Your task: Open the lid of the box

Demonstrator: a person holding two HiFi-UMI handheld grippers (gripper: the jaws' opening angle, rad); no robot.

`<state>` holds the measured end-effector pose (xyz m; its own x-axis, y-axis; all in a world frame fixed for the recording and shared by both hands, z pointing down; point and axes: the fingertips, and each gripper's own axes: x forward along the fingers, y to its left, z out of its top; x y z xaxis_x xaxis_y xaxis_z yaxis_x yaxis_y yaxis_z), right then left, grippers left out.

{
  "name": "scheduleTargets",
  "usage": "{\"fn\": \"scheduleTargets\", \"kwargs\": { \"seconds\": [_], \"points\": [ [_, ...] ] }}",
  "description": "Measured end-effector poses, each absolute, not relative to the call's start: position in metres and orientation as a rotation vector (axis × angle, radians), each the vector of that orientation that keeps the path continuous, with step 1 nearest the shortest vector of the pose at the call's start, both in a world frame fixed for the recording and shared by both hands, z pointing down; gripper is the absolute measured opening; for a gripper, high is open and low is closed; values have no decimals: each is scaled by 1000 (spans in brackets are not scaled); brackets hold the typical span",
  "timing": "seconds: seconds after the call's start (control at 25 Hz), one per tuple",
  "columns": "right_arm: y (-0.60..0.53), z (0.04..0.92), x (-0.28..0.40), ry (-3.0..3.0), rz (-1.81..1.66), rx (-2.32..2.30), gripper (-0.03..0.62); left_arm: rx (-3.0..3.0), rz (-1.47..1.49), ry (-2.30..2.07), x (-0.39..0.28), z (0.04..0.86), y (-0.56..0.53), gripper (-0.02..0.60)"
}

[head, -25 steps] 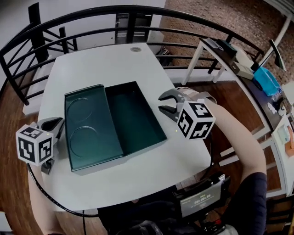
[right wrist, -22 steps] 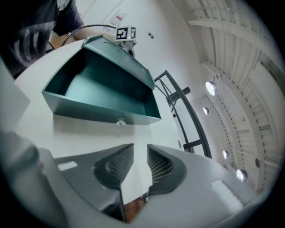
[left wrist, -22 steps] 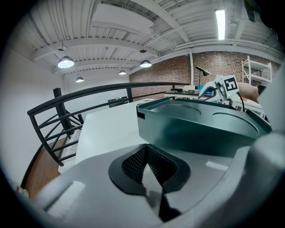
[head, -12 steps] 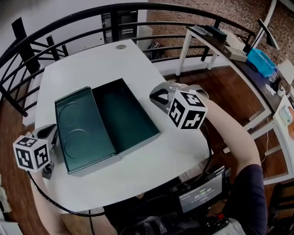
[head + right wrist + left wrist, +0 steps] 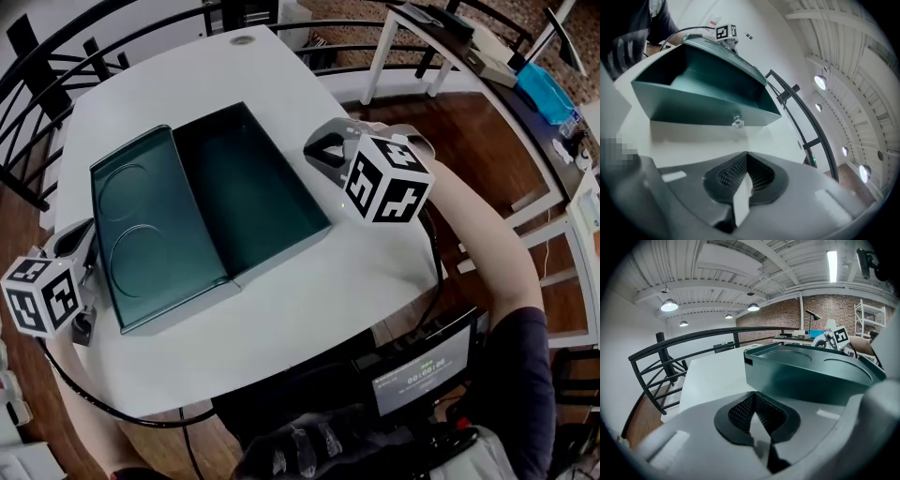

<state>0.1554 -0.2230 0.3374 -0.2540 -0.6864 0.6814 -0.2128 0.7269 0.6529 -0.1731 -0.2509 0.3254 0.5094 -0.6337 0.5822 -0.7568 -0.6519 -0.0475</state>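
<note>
The dark green box (image 5: 255, 184) lies open on the white table (image 5: 309, 291), its inside bare. Its lid (image 5: 150, 234) is folded out flat to the left, with two round embossed rings on it. My right gripper (image 5: 315, 150) is shut and holds nothing, just off the box's right wall. In the right gripper view that wall (image 5: 703, 89) and its small metal knob (image 5: 737, 122) stand a short way beyond the closed tips (image 5: 746, 153). My left gripper (image 5: 75, 234) is shut and empty at the lid's left edge. The lid's rim (image 5: 811, 376) fills the left gripper view.
A black curved railing (image 5: 28, 56) runs round the table's far and left sides. To the right stands a second white table (image 5: 487, 56) with a blue thing (image 5: 544, 89) on it. A small screen (image 5: 422, 370) hangs at the person's chest, past the table's near edge.
The right gripper's jaws, open a second ago, have closed on nothing beside the box. The head view has shifted. The box, its lid and the left gripper hold their places.
</note>
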Motion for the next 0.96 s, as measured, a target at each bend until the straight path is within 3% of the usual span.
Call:
{"fn": "scheduleTargets", "kwargs": {
  "seconds": [0.96],
  "points": [
    [-227, 339, 158, -1825, -412, 732, 2, 2561, 852, -1148, -169, 328, -258, 17]
  ]
}}
